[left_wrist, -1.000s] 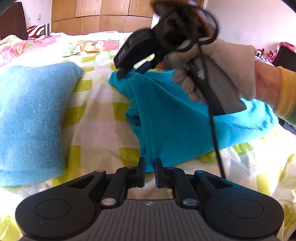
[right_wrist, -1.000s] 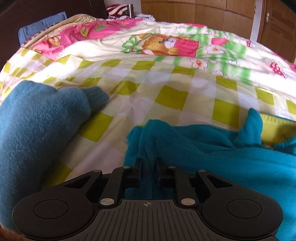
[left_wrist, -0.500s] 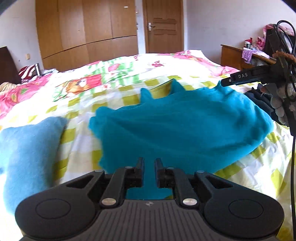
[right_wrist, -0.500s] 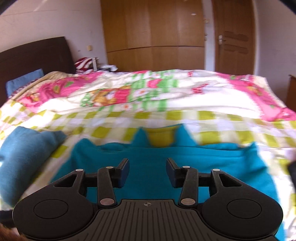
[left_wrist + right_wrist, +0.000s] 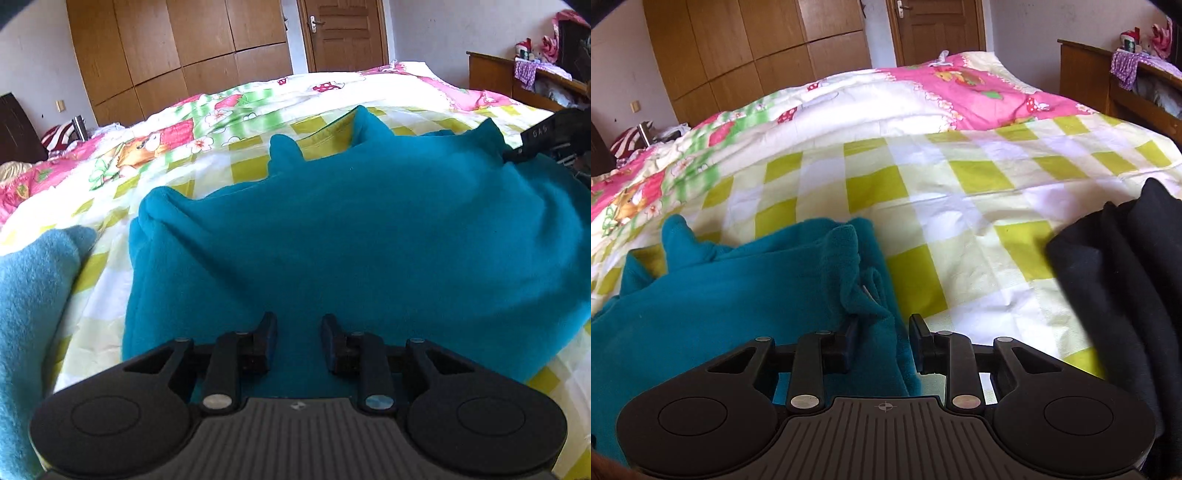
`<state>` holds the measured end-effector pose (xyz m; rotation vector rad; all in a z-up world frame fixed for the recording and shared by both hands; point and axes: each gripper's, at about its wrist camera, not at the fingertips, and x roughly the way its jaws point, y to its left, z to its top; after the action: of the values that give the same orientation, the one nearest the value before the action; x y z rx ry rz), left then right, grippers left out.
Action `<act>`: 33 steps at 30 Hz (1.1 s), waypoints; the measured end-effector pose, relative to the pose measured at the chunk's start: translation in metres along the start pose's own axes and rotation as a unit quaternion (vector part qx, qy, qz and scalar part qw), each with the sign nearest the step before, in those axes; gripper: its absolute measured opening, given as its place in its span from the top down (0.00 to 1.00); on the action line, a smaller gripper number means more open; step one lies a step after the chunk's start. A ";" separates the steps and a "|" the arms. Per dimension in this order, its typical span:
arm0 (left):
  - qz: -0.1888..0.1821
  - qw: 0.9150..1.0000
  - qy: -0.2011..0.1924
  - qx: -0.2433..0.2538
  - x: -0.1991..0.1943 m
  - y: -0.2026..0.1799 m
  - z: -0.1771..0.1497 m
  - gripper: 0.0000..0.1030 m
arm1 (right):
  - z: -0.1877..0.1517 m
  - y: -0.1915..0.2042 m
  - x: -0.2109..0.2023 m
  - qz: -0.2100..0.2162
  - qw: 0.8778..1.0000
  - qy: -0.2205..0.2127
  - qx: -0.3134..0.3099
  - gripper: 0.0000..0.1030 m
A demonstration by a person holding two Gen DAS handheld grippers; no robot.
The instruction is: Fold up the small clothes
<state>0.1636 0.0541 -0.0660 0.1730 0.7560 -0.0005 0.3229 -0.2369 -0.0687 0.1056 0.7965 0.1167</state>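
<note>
A teal fleece garment lies spread flat on the checked bedspread, its yellow lining showing at the far edge. My left gripper is open and empty over the garment's near edge. My right gripper is open at the garment's right edge, with a fold of teal fleece between the fingers, not clamped. The tip of the right gripper also shows at the right of the left wrist view.
A light blue folded fleece lies at the left. A black garment lies at the right. Beyond are a pink and green quilt, a wooden wardrobe, a door and a wooden side cabinet.
Both grippers let go of the teal garment, which now lies spread flat. The left gripper opened in the last half second. The right gripper moved to the garment's right edge.
</note>
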 end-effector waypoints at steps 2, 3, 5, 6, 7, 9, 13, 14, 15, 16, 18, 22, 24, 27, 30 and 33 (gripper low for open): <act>0.007 1.000 -0.003 0.015 -0.006 -0.006 0.004 0.60 | 0.000 -0.007 -0.015 0.019 1.000 -0.014 0.019 0.69; 0.008 1.000 -0.006 0.019 -0.010 -0.008 0.006 0.60 | 0.000 -0.013 -0.024 0.031 0.999 -0.019 0.035 0.68; 0.000 1.000 -0.023 0.018 -0.017 -0.008 0.013 0.60 | -0.003 -0.027 -0.042 0.045 0.997 -0.032 0.058 0.61; -0.004 0.999 -0.031 0.014 -0.021 -0.009 0.017 0.59 | -0.005 -0.033 -0.051 0.051 0.996 -0.036 0.062 0.55; -0.008 0.999 -0.038 0.011 -0.024 -0.011 0.019 0.59 | -0.008 -0.037 -0.058 0.061 0.996 -0.035 0.062 0.52; -0.020 0.999 -0.047 0.009 -0.025 -0.018 0.024 0.58 | -0.015 -0.045 -0.067 0.082 0.994 -0.027 0.067 0.48; -0.039 0.998 -0.045 0.006 -0.016 -0.032 0.032 0.58 | -0.024 -0.055 -0.056 0.129 0.989 0.017 0.072 0.43; -0.042 0.998 -0.047 0.004 -0.013 -0.035 0.035 0.58 | -0.026 -0.059 -0.048 0.148 0.985 0.034 0.085 0.43; -0.042 0.998 -0.048 0.004 -0.009 -0.038 0.037 0.58 | -0.028 -0.063 -0.042 0.165 0.980 0.047 0.103 0.43; -0.043 0.998 -0.047 0.004 -0.005 -0.041 0.039 0.58 | -0.029 -0.067 -0.037 0.180 0.976 0.055 0.112 0.41; -0.048 0.998 -0.047 0.006 0.003 -0.045 0.045 0.58 | -0.033 -0.074 -0.028 0.207 0.969 0.069 0.118 0.41; -0.048 0.997 -0.054 0.016 0.021 -0.056 0.056 0.58 | -0.036 -0.088 -0.022 0.250 0.957 0.074 0.128 0.42; -0.047 0.997 -0.053 0.017 0.031 -0.061 0.060 0.58 | -0.037 -0.090 -0.015 0.267 0.950 0.077 0.145 0.41; -0.035 0.998 -0.038 0.034 0.046 -0.070 0.057 0.58 | -0.033 -0.082 -0.004 0.280 0.944 0.071 0.157 0.40; -0.032 0.998 -0.026 0.039 0.045 -0.077 0.051 0.60 | -0.032 -0.071 -0.001 0.275 0.945 0.083 0.155 0.68; -0.058 0.997 -0.015 0.047 0.031 -0.091 0.043 0.63 | -0.035 -0.074 -0.018 0.267 0.948 0.081 0.153 0.76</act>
<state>0.2102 -0.0404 -0.0706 0.2183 0.7361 -0.1496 0.2900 -0.3110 -0.0903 0.6144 0.9308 0.5208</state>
